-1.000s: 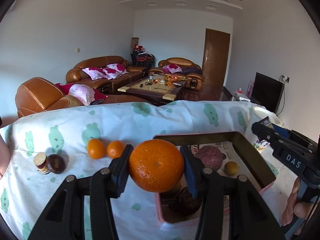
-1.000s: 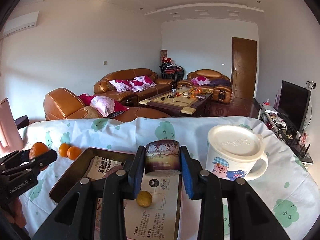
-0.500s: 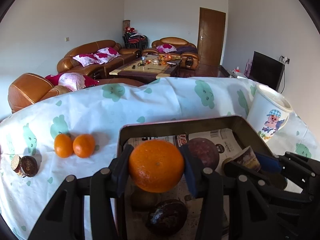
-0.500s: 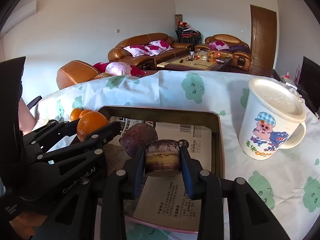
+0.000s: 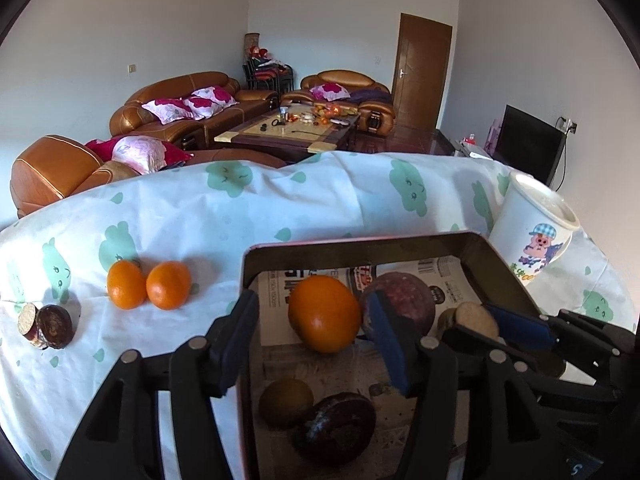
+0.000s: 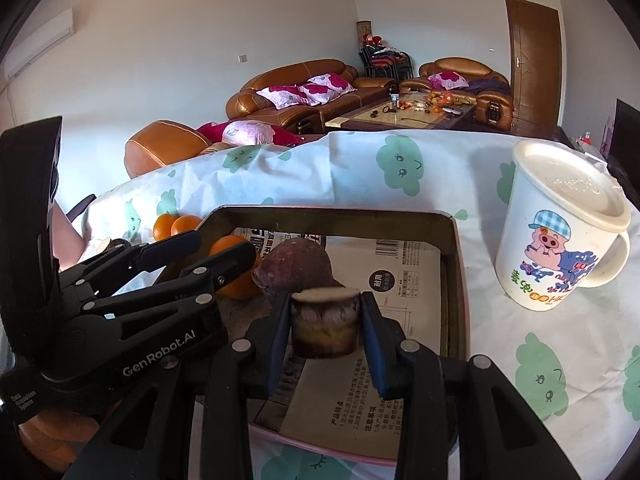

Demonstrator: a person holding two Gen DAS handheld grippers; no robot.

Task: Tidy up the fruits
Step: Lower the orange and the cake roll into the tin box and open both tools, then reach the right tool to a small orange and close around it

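Observation:
A dark metal tray (image 5: 360,242) lined with newspaper sits on the cloud-print tablecloth. My left gripper (image 5: 316,332) is open over the tray; an orange (image 5: 324,314) rests between its spread fingers, touching the right pad only. My right gripper (image 6: 325,324) stands slightly open around a cut purple fruit half (image 6: 324,326), low over the tray (image 6: 448,264). A whole purple fruit (image 5: 404,302) lies beside the orange. A brownish fruit (image 5: 286,402) and a dark fruit (image 5: 334,426) lie at the tray's near end.
Two small oranges (image 5: 148,290) and a cut dark fruit (image 5: 46,326) lie on the cloth left of the tray. A white lidded pig mug (image 6: 560,228) stands right of the tray. Sofas and a coffee table lie beyond the table edge.
Both grippers have dropped lower into the tray. My left gripper has opened and let go of the orange. My right gripper's pads have eased off the fruit half.

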